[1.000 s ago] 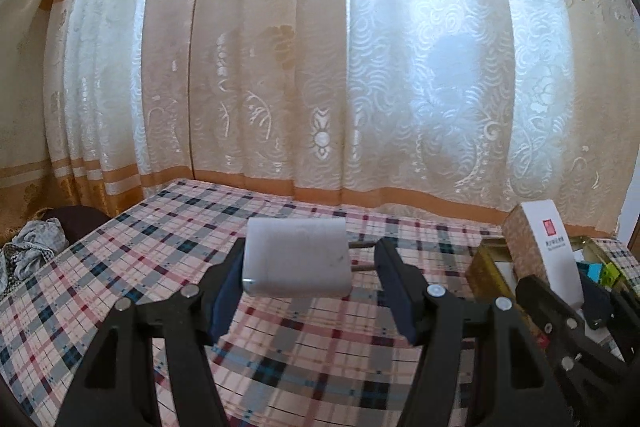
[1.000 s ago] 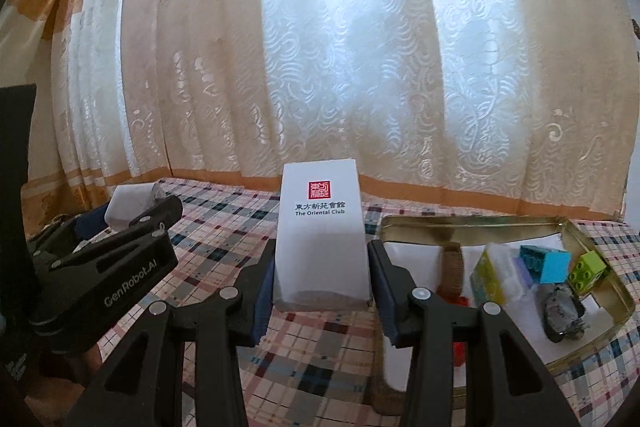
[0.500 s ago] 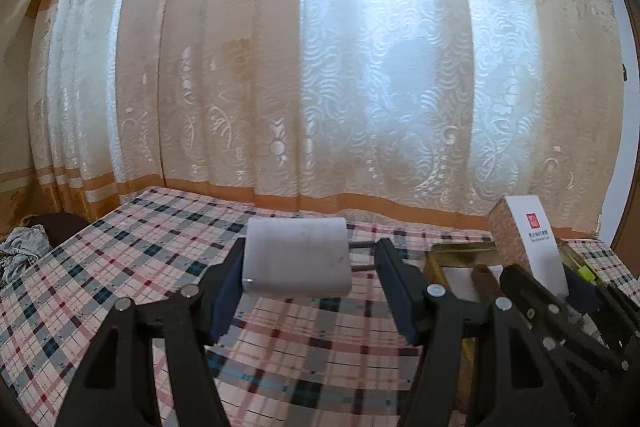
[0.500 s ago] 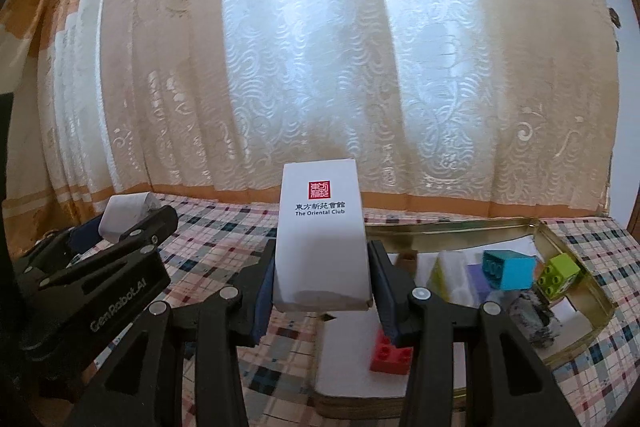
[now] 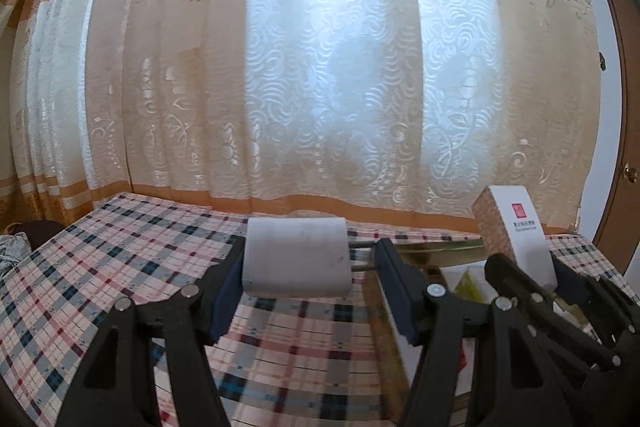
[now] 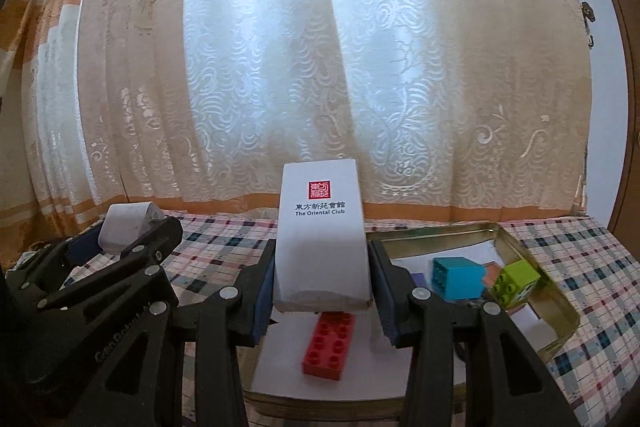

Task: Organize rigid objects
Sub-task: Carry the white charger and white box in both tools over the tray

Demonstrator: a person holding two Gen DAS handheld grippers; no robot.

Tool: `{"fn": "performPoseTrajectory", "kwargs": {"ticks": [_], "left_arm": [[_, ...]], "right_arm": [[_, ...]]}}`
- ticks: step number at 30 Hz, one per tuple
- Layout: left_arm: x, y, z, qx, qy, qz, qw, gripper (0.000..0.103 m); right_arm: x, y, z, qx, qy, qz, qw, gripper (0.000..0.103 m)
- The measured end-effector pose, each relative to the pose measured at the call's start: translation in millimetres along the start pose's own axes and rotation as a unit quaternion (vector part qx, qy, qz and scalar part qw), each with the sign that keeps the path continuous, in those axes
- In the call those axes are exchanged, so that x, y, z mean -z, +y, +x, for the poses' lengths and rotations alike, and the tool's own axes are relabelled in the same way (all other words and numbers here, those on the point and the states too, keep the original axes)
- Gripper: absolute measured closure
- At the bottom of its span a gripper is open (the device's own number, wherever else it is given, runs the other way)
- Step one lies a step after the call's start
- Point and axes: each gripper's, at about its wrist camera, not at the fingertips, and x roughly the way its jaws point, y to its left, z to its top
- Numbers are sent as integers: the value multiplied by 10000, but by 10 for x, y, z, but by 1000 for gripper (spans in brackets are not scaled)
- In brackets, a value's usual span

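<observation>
My left gripper (image 5: pixel 310 263) is shut on a white plug-like block (image 5: pixel 296 257); its metal prongs (image 5: pixel 360 255) reach the right pad. It hangs above the plaid tablecloth (image 5: pixel 120 267), just left of the gold tin tray (image 5: pixel 440 249). My right gripper (image 6: pixel 322 267) is shut on a white "The Oriental Club" box (image 6: pixel 322 227), held upright over the tray's (image 6: pixel 560 303) near left part. In the tray lie a red brick (image 6: pixel 328 343), a blue brick (image 6: pixel 456 277) and a green brick (image 6: pixel 516 279). The left gripper (image 6: pixel 120 235) shows at the left of the right wrist view, with the block (image 6: pixel 128 227).
A patterned curtain (image 5: pixel 320 87) hangs close behind the table's far edge. A dark object (image 5: pixel 40 229) and grey cloth (image 5: pixel 10 251) lie off the table's left side. White paper (image 6: pixel 320 379) lines the tray floor. A wooden door frame (image 5: pixel 616 187) stands at the right.
Both grippers have carried their loads rightward together. The tray has slid under the right gripper, and the red brick now shows below the box.
</observation>
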Motion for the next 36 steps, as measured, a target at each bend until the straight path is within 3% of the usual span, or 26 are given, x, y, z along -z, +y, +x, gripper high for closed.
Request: {"fn": "performPoseTrajectory", "kwargs": {"ticks": [19, 36], "left_arm": [[73, -646, 156, 361, 157, 220, 9990, 40], [121, -1005, 321, 505, 355, 359, 9974, 40]], "right_arm": [[-96, -677, -5, 446, -90, 170, 9988, 57], [-192, -1183, 30, 917, -124, 357, 9951, 57]]}}
